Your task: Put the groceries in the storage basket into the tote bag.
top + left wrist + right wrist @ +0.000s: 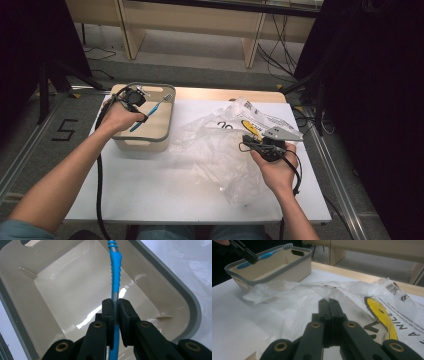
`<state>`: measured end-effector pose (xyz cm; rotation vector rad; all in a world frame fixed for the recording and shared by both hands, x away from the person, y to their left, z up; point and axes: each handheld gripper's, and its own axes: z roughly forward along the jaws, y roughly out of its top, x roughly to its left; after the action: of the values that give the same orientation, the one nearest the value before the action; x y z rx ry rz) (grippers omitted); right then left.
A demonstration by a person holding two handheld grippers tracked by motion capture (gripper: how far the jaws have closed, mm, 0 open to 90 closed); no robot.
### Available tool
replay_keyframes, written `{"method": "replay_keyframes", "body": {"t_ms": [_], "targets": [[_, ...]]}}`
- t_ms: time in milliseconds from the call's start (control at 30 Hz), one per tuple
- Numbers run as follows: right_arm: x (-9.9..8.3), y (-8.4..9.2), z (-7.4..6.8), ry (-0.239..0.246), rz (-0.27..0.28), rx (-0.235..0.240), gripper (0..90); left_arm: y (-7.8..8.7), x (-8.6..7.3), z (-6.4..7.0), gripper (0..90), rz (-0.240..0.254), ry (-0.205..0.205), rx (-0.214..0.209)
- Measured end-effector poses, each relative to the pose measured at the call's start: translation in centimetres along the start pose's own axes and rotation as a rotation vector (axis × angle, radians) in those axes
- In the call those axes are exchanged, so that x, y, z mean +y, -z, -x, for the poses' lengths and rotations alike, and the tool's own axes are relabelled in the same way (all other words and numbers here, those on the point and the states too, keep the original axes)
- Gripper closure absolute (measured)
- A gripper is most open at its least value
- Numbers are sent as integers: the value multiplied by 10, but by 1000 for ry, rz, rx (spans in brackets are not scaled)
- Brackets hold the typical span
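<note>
Nearest, on the white table (165, 200), lies a clear plastic bag (220, 150); the right gripper (248, 142) rests on it, jaws pressed together on a fold of its film. Far left, the left gripper (145, 116) clamps a blue toothbrush (150, 111), held tilted above the empty beige bin (145, 137).

The bin (145, 135) stands at the table's (150, 195) left rear, open on top, its floor bare, with the toothbrush (152, 111) slanting over it in the left gripper (115, 307). The bag (220, 150) sprawls across the middle and right, touching the bin's side. The white top nearest the person lies free.
</note>
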<state>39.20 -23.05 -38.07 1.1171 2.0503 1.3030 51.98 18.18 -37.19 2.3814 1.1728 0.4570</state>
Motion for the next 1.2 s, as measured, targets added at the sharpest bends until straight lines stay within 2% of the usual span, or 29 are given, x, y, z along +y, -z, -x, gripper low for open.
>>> {"method": "replay_keyframes", "body": {"t_ms": [267, 1200], "targets": [[0, -1, 0, 2, -1, 1, 900, 9, -2, 7, 831, 27, -17, -18], [0, 0, 0, -1, 1, 1, 900, 26, -14, 35, 831, 56, -80, -60]]}}
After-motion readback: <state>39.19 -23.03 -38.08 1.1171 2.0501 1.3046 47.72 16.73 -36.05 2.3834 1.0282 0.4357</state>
